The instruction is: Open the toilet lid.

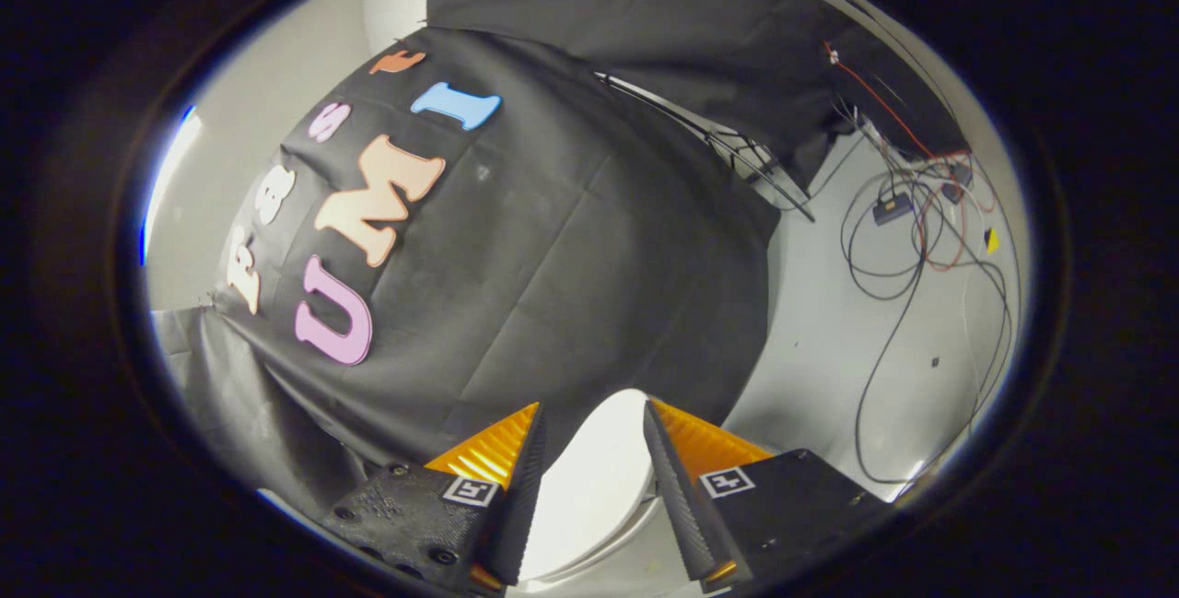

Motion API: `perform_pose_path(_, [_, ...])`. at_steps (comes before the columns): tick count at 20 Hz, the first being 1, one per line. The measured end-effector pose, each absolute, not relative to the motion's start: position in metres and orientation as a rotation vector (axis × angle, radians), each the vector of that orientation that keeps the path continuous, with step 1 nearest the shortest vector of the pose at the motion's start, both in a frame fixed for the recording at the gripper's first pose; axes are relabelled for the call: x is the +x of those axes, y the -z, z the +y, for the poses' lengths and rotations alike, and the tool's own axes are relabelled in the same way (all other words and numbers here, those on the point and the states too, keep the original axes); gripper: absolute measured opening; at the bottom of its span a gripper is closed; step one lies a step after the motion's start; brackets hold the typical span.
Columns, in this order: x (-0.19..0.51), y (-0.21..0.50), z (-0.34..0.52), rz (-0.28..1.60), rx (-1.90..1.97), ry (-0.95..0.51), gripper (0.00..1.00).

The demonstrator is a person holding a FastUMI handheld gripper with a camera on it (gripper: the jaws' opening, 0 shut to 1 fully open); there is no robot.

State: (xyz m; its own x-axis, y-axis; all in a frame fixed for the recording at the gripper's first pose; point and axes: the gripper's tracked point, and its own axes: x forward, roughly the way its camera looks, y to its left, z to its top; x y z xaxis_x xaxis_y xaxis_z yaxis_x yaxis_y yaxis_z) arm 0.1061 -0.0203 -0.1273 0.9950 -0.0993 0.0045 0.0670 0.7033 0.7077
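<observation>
While your gripper [594, 451] holds its fingers spread and empty, the toilet lid [589, 487] lies between them, probably rigid, light, slick: take its front rim.

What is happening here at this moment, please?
A person holds a hand-held gripper pointed at a white toilet lid. The fingers are open, and the lid shows in the gap between them; neither finger clearly presses on it, so nothing is gripped. Whether the lid is raised yet cannot be told. Beyond the fingers hangs the black cloth wall, and loose cables lie on the pale floor beside it.
</observation>
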Motion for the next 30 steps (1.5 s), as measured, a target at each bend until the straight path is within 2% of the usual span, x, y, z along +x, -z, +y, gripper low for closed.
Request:
perform_pose_path(11, [0.146,0.222,-0.006,0.095,0.969,0.123,0.65])
perform_pose_path(18, [0.169,0.247,-0.011,0.12,1.073,0.119,0.65])
perform_pose_path(23, [0.188,0.24,-0.017,0.076,1.163,0.081,0.4])
perform_pose_path(27, [0.199,0.246,-0.023,0.075,1.22,0.108,0.22])
perform_pose_path(30, [0.206,0.241,-0.02,0.077,1.212,0.062,0.09])
